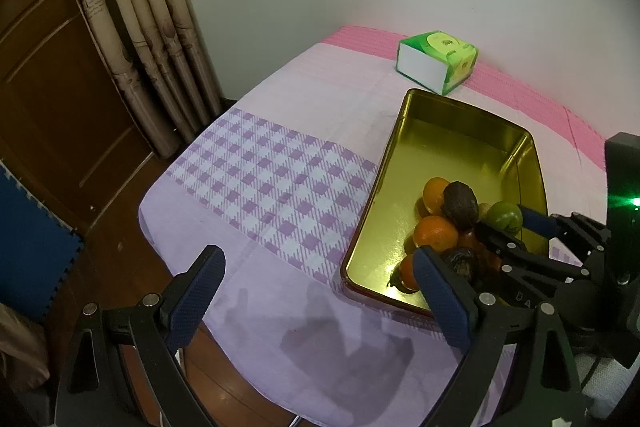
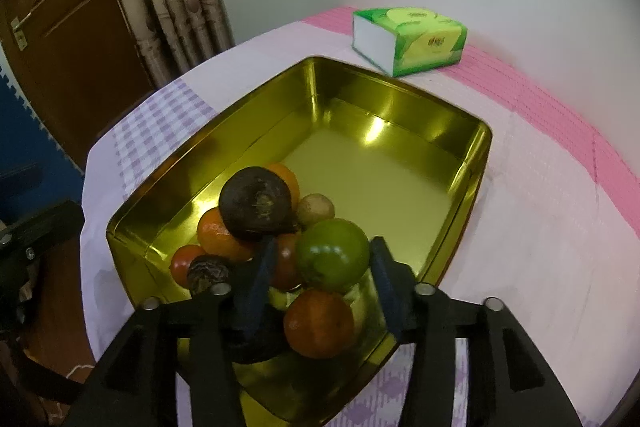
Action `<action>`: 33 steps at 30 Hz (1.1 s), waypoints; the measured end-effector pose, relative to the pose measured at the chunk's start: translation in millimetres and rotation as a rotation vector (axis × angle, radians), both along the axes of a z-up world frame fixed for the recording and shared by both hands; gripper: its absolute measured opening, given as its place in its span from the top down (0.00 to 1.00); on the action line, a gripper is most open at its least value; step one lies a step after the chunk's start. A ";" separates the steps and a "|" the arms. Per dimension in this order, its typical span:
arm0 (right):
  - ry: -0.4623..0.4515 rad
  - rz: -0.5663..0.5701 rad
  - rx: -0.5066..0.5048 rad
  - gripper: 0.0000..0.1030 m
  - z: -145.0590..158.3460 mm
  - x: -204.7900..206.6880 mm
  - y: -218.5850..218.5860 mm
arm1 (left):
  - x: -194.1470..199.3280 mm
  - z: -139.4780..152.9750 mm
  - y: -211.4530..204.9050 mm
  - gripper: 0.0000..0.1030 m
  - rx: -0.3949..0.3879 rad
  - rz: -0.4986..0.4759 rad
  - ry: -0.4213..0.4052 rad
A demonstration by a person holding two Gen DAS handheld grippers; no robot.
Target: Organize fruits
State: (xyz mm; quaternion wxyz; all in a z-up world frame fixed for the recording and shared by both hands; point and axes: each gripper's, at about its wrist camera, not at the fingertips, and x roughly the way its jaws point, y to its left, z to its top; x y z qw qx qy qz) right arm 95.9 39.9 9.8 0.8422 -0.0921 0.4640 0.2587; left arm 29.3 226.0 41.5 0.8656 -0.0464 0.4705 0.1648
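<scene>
Fruits found piled at near end of gold tray; none seen on cloth, task judged nearly done. Right gripper parted around green fruit, pads apparently clear. Left gripper open, empty.

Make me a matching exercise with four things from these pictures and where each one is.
Things:
1. green round fruit
2. green tissue pack
3. dark brown round fruit
4. left gripper

Places:
A. on top of the fruit pile
B. over the purple cloth, beside the gold tin
C. between the right gripper's blue fingers
D. on the pink cloth near the wall

Pairs: 1-C, 2-D, 3-A, 4-B
</scene>
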 end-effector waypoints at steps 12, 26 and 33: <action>-0.043 -0.017 0.029 0.15 15.8 -10.3 -1.2 | 0.0 0.3 -0.1 0.09 0.000 -0.002 -0.002; -0.090 -0.094 0.033 0.03 46.3 -40.1 -34.1 | -1.1 -3.1 -13.9 0.09 0.012 -0.046 0.007; -0.089 -0.139 0.013 0.02 51.0 -51.8 -52.7 | -2.3 -4.2 -24.0 0.09 0.028 -0.080 0.014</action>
